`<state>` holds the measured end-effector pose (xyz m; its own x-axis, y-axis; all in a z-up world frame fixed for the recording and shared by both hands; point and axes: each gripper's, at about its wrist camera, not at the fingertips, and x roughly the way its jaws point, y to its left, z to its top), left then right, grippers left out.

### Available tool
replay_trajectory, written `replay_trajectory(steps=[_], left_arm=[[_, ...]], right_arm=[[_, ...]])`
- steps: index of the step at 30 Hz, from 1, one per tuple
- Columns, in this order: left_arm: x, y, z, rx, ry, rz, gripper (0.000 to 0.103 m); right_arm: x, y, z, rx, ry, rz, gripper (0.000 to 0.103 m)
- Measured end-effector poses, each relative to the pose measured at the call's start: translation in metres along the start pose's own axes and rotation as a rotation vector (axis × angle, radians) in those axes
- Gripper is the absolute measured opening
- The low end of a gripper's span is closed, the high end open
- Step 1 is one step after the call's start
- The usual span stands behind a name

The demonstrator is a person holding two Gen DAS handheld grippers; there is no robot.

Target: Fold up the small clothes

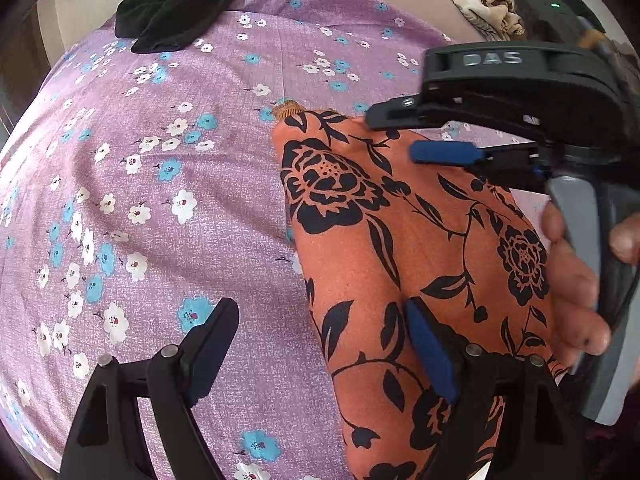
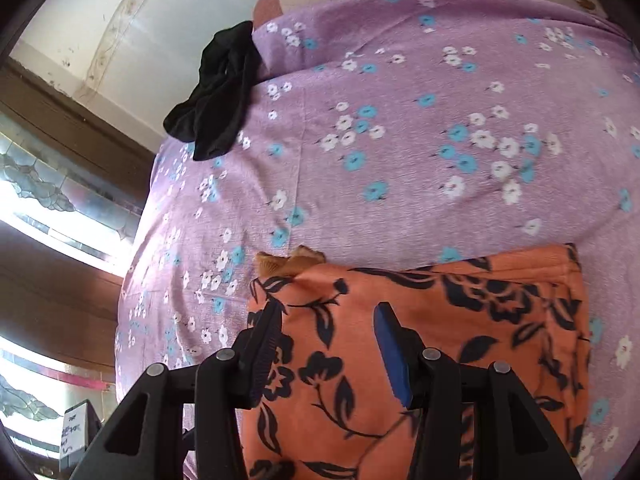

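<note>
An orange garment with black flower print (image 1: pixel 400 248) lies folded on the purple flowered bedsheet (image 1: pixel 168 200). It also shows in the right wrist view (image 2: pixel 440 320). My left gripper (image 1: pixel 320 312) is open over the garment's left edge, one finger above the sheet and one above the cloth. My right gripper (image 2: pixel 328 316) is open just above the garment, holding nothing. It shows from the side in the left wrist view (image 1: pixel 404 132), over the garment's far end, with a hand on its handle. A tan ribbed cuff (image 2: pixel 290 262) pokes out at the garment's far left corner.
A crumpled black garment (image 1: pixel 180 8) lies at the sheet's far left edge; it also shows in the right wrist view (image 2: pixel 218 92). A patterned beige cloth (image 1: pixel 492 0) lies at the far right. The bed edge (image 2: pixel 136 240) drops off on the left toward the tiled floor (image 2: pixel 60 200).
</note>
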<state>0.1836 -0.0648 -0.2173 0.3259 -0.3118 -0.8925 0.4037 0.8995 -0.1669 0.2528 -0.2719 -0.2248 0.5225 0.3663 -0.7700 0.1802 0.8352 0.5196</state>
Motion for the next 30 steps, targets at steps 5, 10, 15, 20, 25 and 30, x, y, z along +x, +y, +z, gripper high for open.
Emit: replay_trajectory(steps=[5, 10, 15, 20, 25, 30], left_arm=[[0.0, 0.004, -0.007, 0.004, -0.001, -0.013, 0.088], [-0.007, 0.004, -0.015, 0.03, -0.004, -0.024, 0.088], [-0.021, -0.007, -0.024, 0.081, -0.012, -0.004, 0.088], [-0.044, -0.021, -0.043, 0.135, -0.035, -0.013, 0.088], [-0.036, -0.024, -0.07, 0.168, -0.02, 0.008, 0.091], [-0.026, -0.013, -0.075, 0.108, -0.021, 0.005, 0.096]], right_arm=[[0.044, -0.011, -0.001, 0.073, 0.087, 0.001, 0.053], [0.001, -0.009, -0.01, 0.037, 0.068, 0.035, 0.053], [-0.07, -0.024, -0.049, -0.014, 0.016, 0.054, 0.055], [-0.128, -0.052, -0.103, -0.045, -0.023, 0.022, 0.055], [-0.123, -0.094, -0.15, 0.024, 0.017, 0.013, 0.055], [-0.112, -0.122, -0.173, 0.052, -0.048, 0.079, 0.055]])
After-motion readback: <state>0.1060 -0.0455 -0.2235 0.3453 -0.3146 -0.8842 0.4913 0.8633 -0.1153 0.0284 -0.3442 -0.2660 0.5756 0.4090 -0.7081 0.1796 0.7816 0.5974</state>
